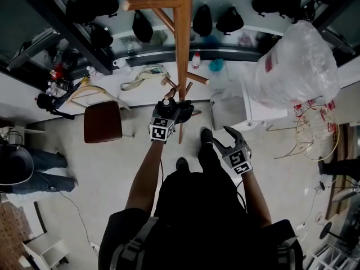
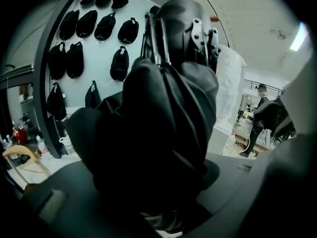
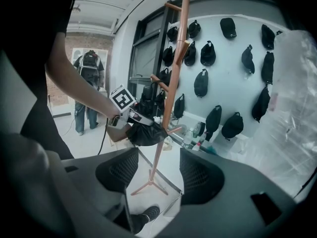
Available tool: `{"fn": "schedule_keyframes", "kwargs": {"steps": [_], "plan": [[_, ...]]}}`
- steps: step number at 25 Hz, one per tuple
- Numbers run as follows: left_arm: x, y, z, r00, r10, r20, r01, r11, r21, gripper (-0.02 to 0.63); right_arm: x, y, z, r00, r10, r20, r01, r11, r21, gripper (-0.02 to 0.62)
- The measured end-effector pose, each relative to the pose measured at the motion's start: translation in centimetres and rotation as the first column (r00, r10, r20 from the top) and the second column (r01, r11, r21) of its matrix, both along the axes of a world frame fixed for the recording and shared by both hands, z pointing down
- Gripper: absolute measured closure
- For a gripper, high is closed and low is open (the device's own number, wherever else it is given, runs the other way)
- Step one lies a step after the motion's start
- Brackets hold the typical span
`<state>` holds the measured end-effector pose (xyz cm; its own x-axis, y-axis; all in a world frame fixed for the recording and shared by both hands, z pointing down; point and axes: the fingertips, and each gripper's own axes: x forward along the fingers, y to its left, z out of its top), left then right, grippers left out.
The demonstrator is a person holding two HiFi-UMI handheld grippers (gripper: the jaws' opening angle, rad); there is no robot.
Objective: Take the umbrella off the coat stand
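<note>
Left hand-held gripper (image 1: 173, 111) is clamped on the folded black umbrella (image 2: 158, 133), which looks not yet off the coat stand (image 1: 182, 38). Right hand-held gripper (image 3: 158, 175) hangs wide and empty; lifting clear remains.

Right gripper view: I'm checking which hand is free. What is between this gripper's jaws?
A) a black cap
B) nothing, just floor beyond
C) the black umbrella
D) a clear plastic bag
B: the jaws of the right gripper stand apart with only floor and the foot of the coat stand beyond them, while the left gripper is clamped on the black umbrella.
</note>
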<state>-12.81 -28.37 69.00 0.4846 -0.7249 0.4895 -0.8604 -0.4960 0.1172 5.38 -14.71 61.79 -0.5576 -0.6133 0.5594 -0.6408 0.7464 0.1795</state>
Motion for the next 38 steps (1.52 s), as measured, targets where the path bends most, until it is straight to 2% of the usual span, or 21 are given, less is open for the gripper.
{"fn": "schedule_keyframes", "kwargs": {"steps": [16,38], "plan": [[-0.7,1.7,-1.0,0.999,0.040,-0.004,-0.040,0.999,0.015,0.365,-0.9,1.2,0.1,1.000,0.011,0.008,-0.012,1.000,0.010,0.331],[-2.4,4.2,-1.8,0.999,0.053,-0.009,-0.053,0.998,0.032,0.365,-2.6,3.0,0.0,0.999,0.019,0.034,-0.020,0.999,0.033,0.331]]}}
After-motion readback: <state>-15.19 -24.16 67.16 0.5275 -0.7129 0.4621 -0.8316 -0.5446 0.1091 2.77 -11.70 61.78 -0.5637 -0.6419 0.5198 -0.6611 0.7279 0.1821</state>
